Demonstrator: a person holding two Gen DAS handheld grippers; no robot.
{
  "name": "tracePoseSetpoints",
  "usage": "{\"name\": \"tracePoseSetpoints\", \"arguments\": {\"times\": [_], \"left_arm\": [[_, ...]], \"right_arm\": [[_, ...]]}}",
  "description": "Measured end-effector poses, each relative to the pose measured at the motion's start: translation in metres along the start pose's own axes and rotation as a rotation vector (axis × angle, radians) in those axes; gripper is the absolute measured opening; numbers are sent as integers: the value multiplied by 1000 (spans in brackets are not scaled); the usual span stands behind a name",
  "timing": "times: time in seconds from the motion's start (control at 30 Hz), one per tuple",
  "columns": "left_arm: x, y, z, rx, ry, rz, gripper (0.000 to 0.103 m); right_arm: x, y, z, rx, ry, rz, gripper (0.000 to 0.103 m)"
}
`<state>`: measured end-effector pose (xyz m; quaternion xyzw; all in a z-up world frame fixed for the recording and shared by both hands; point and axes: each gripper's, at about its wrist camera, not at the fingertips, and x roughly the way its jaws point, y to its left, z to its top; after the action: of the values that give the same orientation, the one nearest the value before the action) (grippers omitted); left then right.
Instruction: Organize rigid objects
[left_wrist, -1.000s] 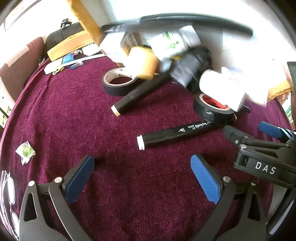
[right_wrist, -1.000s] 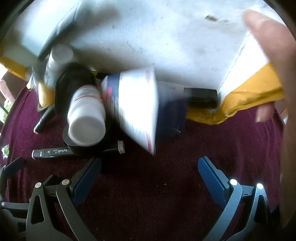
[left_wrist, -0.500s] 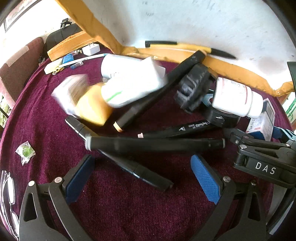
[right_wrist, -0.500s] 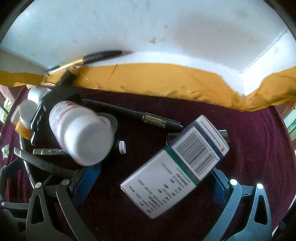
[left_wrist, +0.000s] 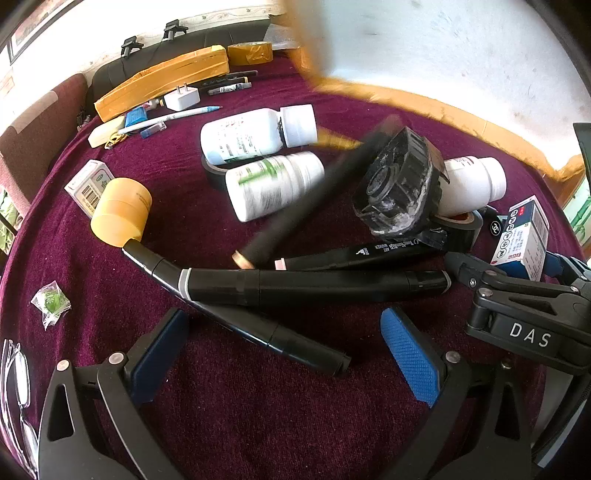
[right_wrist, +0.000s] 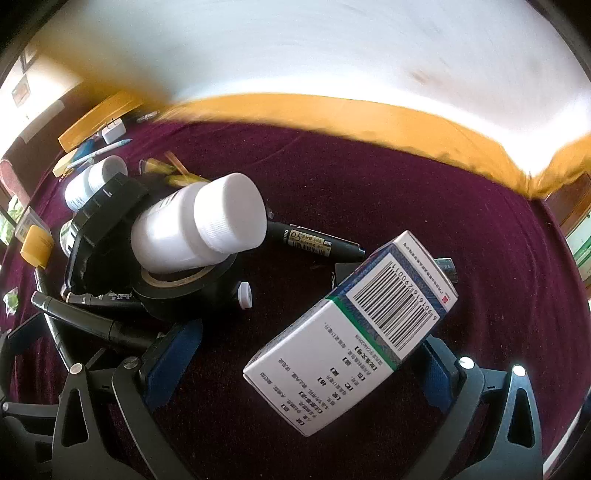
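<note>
Rigid items lie heaped on the maroon cloth. Two black markers (left_wrist: 314, 286) (left_wrist: 280, 332) cross just ahead of my left gripper (left_wrist: 284, 354), which is open and holds nothing. A third marker (left_wrist: 317, 206) is blurred in motion. Behind them lie three white bottles (left_wrist: 255, 136) (left_wrist: 269, 184) (left_wrist: 472, 184), a black plastic part (left_wrist: 399, 184) and a yellow cylinder (left_wrist: 120, 212). My right gripper (right_wrist: 303, 365) is open. A white medicine box (right_wrist: 354, 332) leans on its right finger. One white bottle (right_wrist: 199, 225) rests on a black tape roll (right_wrist: 184, 291).
A white box edged in yellow tape (left_wrist: 443, 55) hangs blurred over the far side. At the back left lie a yellow package (left_wrist: 162, 83), a charger (left_wrist: 182, 99) and pens. A small packet (left_wrist: 50, 302) and glasses (left_wrist: 14, 387) sit at the left.
The white box tipped, and bottles, markers and boxes spilled from it onto the cloth. It now lifts away. The items have settled except one marker. Both grippers stayed put and open.
</note>
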<state>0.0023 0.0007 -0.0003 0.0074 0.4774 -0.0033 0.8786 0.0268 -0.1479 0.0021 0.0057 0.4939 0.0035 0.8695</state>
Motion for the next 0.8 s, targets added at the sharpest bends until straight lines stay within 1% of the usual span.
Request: {"name": "tracePoseSetpoints", "arguments": {"times": [0.2,0.4,0.47,0.53,0.8], "left_arm": [[0,0,0,0,0,0,103],[0,0,0,0,0,0,103],[0,0,0,-1,0,0,103],[0,0,0,0,0,0,103],[0,0,0,0,0,0,103]], "right_arm": [[0,0,0,0,0,0,102],[8,-4,1,0,0,0,102],[8,-4,3,0,0,0,102],[-1,-1,1,-1,-1,0,102],[-1,-2,0,-1,-1,0,102]]}}
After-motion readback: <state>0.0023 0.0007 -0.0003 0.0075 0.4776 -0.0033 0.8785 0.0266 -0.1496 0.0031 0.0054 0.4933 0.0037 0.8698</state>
